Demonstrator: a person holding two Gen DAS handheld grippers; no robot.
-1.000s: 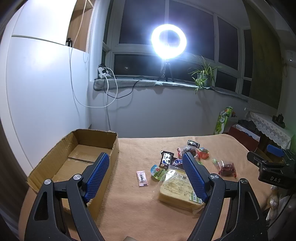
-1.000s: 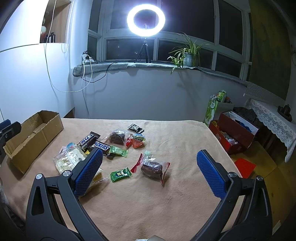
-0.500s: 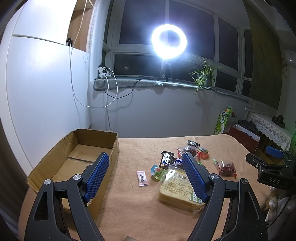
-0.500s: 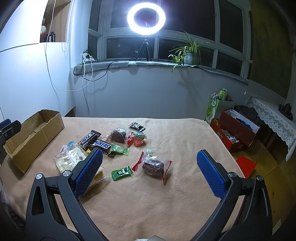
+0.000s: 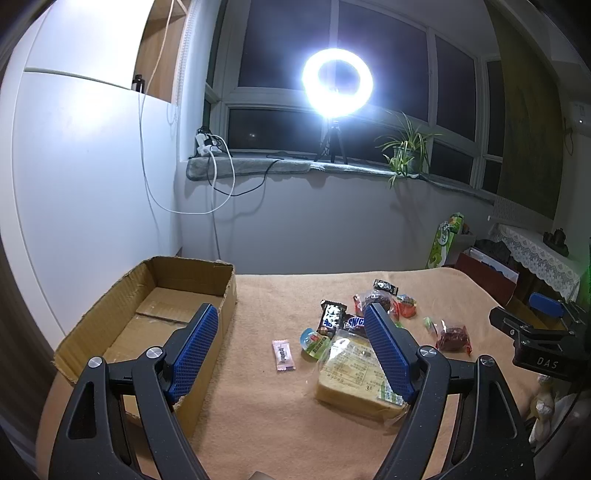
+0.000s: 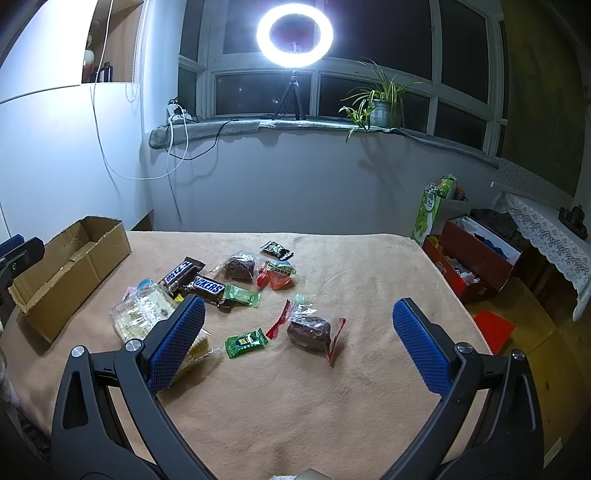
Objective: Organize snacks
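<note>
The left gripper (image 5: 291, 347) has its two blue fingers wide apart and holds nothing — it hangs over the near edge of the table (image 5: 258, 417), which has a tan cloth on it. Its left finger (image 5: 192, 354) sits in front of the cardboard box (image 5: 110, 306), and the box is open on top with only its brown floor showing. Its right finger (image 5: 388, 354) sits in front of the big clear bag of yellow cake (image 5: 351, 373). Between the fingers lies a small pink candy (image 5: 283, 354), all by itself on the cloth. The right gripper (image 6: 299, 343) is wide apart too, with nothing in it. Just past its fingers lie a green candy (image 6: 245, 342) and a dark brown cake in a clear bag with red edges (image 6: 310, 329), close to each other but not touching. Further out, the other snacks sit in a loose bunch in the middle of the table: a Snickers bar (image 6: 208, 286), a second dark chocolate bar (image 6: 181, 275) just beside it, a pale green pack (image 6: 242, 295), another brown cake in a bag (image 6: 238, 266), a red and orange pack (image 6: 277, 275), and a little black pack (image 6: 277, 251) at the far side. The box stands at the left end of the table, well apart from the bunch. Behind it all a bright ring light (image 6: 294, 35) and a potted plant (image 6: 380, 99) stand on the window ledge.
</note>
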